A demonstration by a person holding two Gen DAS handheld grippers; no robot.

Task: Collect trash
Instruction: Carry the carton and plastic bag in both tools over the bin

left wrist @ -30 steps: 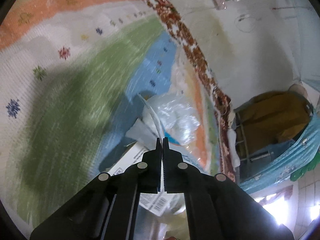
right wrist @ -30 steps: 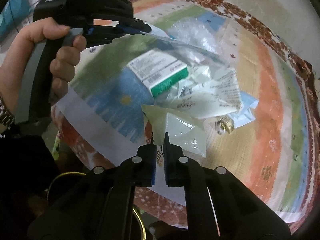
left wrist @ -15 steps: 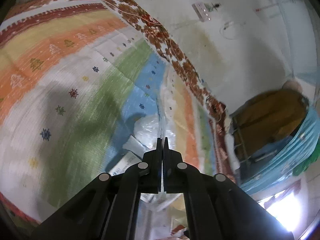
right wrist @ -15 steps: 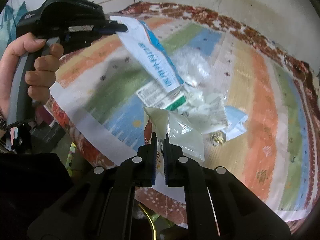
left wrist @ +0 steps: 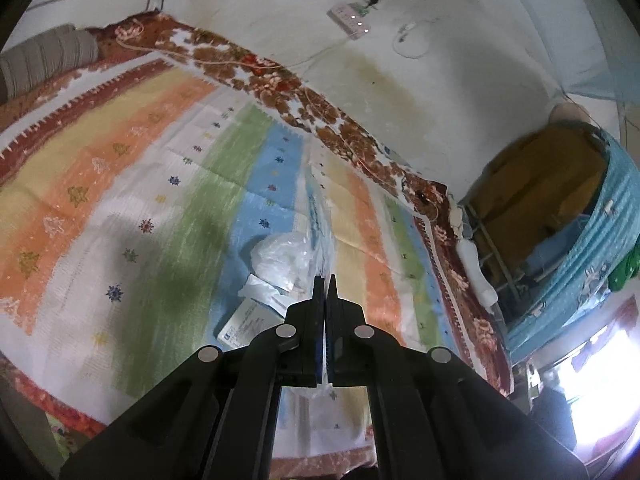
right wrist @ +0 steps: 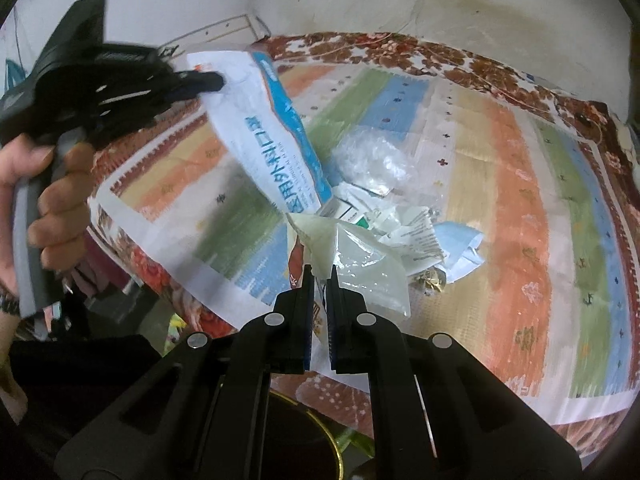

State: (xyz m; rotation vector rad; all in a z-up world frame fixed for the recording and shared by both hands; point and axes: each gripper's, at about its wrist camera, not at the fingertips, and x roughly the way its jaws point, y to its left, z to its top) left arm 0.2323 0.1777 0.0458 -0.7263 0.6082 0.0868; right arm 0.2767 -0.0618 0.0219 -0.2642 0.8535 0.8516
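Left hand-held gripper pinches blue-white bag; right hand-held gripper grips half-hidden wrapper.

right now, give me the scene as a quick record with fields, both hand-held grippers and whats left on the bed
left hand-held gripper: shut on white-and-blue printed bag, lifted above the bed
right hand-held gripper: shut on pale plastic wrapper
remaining pile: crumpled clear plastic, green-and-white box, printed paper leaflet, light blue paper, gold foil scrap
surface: striped bedspread
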